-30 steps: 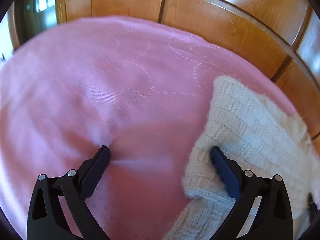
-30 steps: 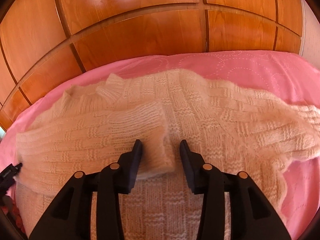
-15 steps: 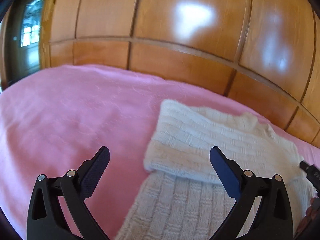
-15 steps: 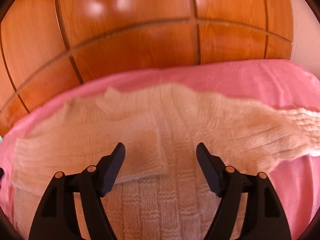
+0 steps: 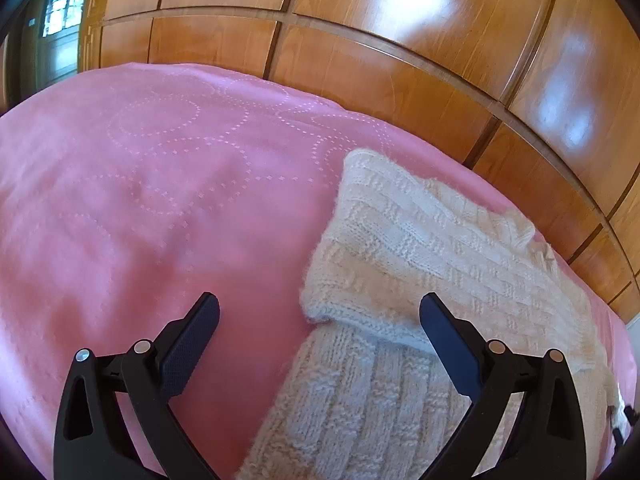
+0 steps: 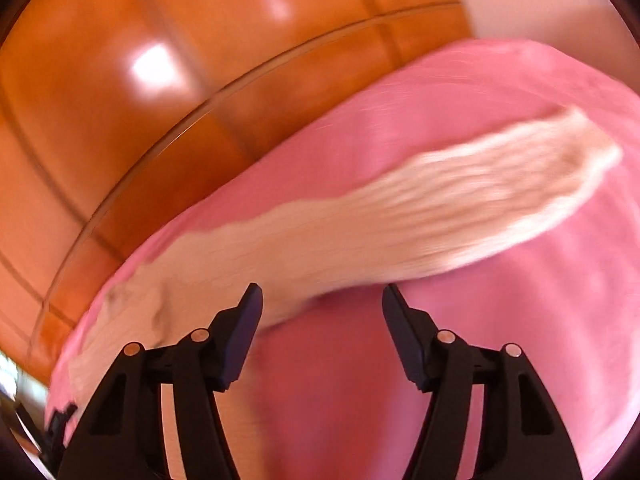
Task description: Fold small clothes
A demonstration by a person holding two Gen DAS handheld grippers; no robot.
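1. A pink bedspread [image 5: 152,200] is seen filling the left and centre of the left wrist view, backed by a wooden panelled headboard [image 5: 400,52] along the top of both frames.
2. A cream knitted sweater [image 5: 420,264] is laid on the bed at the lower right of the left wrist view, with one sleeve already folded across its body; in the blurred right wrist view the other sleeve [image 6: 460,204] is stretched out toward the upper right of the frame.
3. The left tongs [image 5: 320,322] are held wide open and empty above the folded sleeve's edge.
4. The right tongs [image 6: 322,312] are open with nothing between them; their jaws have just been closing a little.
5. The outstretched sleeve is best pinched near its cuff and carried flat across the body.
6. Ample bare bedspread is left at the lower right for this approach; the headboard is near the sweater's far edge.
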